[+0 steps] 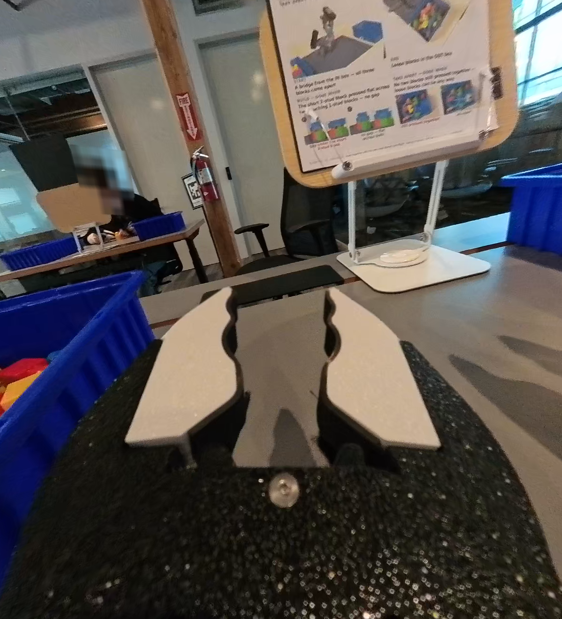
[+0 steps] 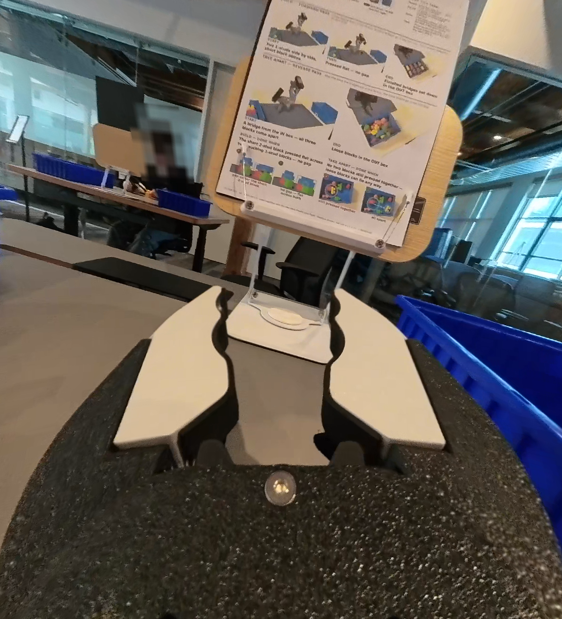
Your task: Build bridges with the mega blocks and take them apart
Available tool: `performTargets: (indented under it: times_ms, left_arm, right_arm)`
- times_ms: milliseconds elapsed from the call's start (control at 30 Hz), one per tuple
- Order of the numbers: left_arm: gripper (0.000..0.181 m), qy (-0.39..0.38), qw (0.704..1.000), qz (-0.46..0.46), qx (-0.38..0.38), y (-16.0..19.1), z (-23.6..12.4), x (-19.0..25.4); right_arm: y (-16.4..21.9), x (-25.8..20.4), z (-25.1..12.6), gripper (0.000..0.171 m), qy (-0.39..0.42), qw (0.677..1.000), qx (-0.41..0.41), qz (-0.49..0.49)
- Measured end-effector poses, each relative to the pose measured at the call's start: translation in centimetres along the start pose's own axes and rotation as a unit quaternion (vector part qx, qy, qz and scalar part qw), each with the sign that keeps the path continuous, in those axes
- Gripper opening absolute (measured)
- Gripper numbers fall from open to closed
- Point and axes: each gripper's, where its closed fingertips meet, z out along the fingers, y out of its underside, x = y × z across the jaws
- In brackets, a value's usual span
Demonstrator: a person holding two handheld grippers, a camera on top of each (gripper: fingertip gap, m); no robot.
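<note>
In the left wrist view my left gripper (image 1: 278, 298) is open and empty, held above the grey table (image 1: 407, 335). A blue bin (image 1: 72, 328) stands close at its left, with red, orange and yellow mega blocks (image 1: 8, 378) inside. In the right wrist view my right gripper (image 2: 278, 298) is open and empty above the same table (image 2: 55, 328). A second blue bin (image 2: 514, 385) stands close at its right; its inside is hidden. No block is on the table in either view.
A white stand (image 1: 413, 264) carrying an instruction sheet on a wooden board (image 1: 383, 83) stands at the table's far edge; it also shows in the right wrist view (image 2: 333, 110). A black pad (image 1: 286, 283) lies there. A person sits at another table (image 1: 99, 249) behind.
</note>
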Motion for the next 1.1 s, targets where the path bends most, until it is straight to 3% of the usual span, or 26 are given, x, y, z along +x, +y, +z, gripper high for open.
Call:
performTargets:
  times_ms: [200, 433, 767, 1100]
  left_arm:
    - [0.062, 0.021, 1.000, 0.012, 0.017, -1.0, -1.4, 0.9]
    - [0.067, 0.048, 0.998, 0.037, 0.016, -0.8, -1.9, 2.1]
    - [0.057, 0.032, 0.998, 0.045, 0.028, -1.3, -2.7, 1.1]
    - [0.054, 0.027, 0.999, 0.022, 0.012, -0.5, -2.2, 0.2]
  right_arm:
    - [-0.1, -0.2, -1.1, 0.072, -0.042, 0.999, 0.005, 0.027]
    - [-0.3, -0.9, -1.1, 0.065, -0.072, 0.997, 0.013, 0.033]
    - [-0.9, -0.6, -0.2, 0.057, -0.055, 0.997, 0.040, 0.028]
    - [-1.8, -3.7, -0.3, 0.053, -0.125, 0.990, 0.054, 0.031]
